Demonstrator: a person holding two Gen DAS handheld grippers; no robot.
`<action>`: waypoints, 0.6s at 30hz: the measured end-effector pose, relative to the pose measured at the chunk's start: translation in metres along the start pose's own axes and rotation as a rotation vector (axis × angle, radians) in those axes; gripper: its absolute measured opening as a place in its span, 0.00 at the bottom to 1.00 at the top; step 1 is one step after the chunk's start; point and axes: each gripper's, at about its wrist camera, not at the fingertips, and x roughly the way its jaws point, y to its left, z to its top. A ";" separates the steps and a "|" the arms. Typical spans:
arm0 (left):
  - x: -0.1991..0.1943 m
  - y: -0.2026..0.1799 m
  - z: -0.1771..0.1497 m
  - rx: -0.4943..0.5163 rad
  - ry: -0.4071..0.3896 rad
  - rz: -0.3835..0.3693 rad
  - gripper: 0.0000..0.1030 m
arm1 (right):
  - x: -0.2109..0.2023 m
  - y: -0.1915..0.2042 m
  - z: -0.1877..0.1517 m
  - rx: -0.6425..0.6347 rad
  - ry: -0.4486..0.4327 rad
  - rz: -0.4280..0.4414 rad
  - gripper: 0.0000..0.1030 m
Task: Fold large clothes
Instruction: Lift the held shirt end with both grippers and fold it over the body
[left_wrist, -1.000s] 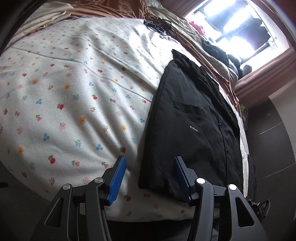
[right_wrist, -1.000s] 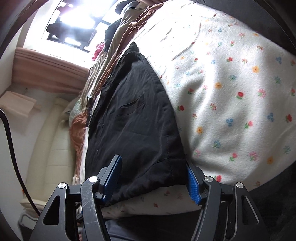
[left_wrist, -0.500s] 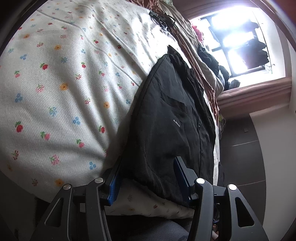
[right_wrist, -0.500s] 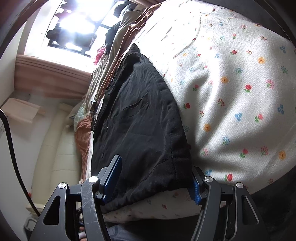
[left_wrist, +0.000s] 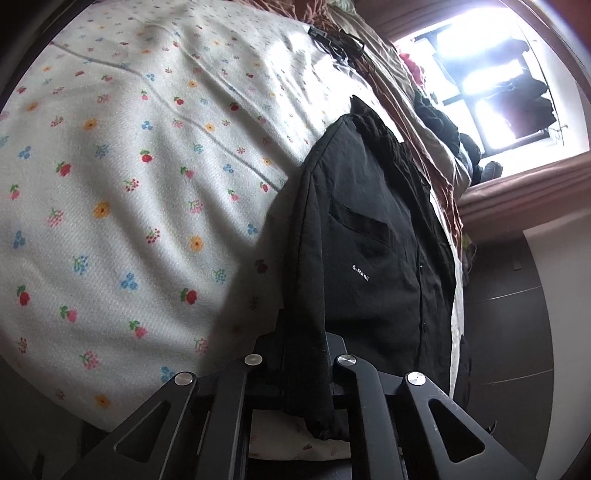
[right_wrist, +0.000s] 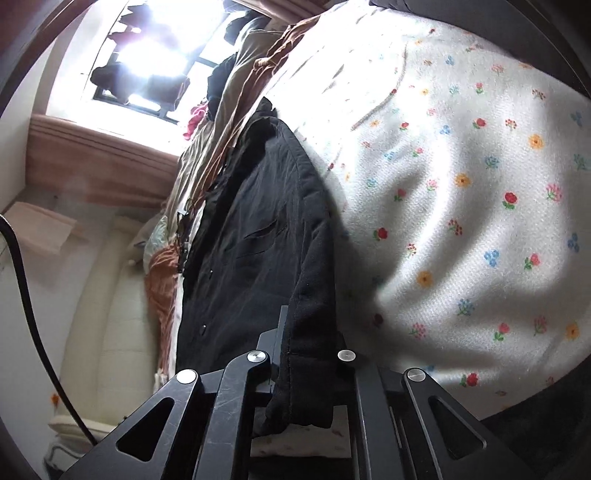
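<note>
A black jacket (left_wrist: 369, 240) with a chest pocket and small white lettering lies lengthwise on the flowered white bedsheet (left_wrist: 147, 184). My left gripper (left_wrist: 303, 350) has its jaws closing on the jacket's near hem corner, and the cloth is pinched between them and bunched up. In the right wrist view the same jacket (right_wrist: 258, 221) stretches away over the sheet (right_wrist: 461, 184). My right gripper (right_wrist: 306, 343) is closing its jaws on the other near hem corner, with a thick fold of cloth squeezed between the pads. The blue pads are hidden by fabric.
Brown and beige bedding (left_wrist: 417, 110) and dark clothes (left_wrist: 439, 118) pile up along the bed's far side under a bright window (left_wrist: 491, 74). A cream padded seat (right_wrist: 103, 295) and a black cable (right_wrist: 29, 295) lie left of the bed. Dark floor (left_wrist: 509, 332) shows beside it.
Both grippers went from wide open around the jacket's hem corners to clamped on the cloth, which now bunches between the jaws. The left gripper rolled slightly.
</note>
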 end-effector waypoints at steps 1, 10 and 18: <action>-0.004 -0.001 -0.001 0.004 -0.010 -0.007 0.08 | -0.004 0.005 0.001 -0.011 -0.007 0.008 0.08; -0.061 -0.007 -0.009 0.005 -0.067 -0.084 0.06 | -0.054 0.052 -0.008 -0.101 -0.056 0.080 0.06; -0.118 -0.014 -0.030 0.027 -0.130 -0.132 0.06 | -0.096 0.078 -0.026 -0.144 -0.085 0.134 0.06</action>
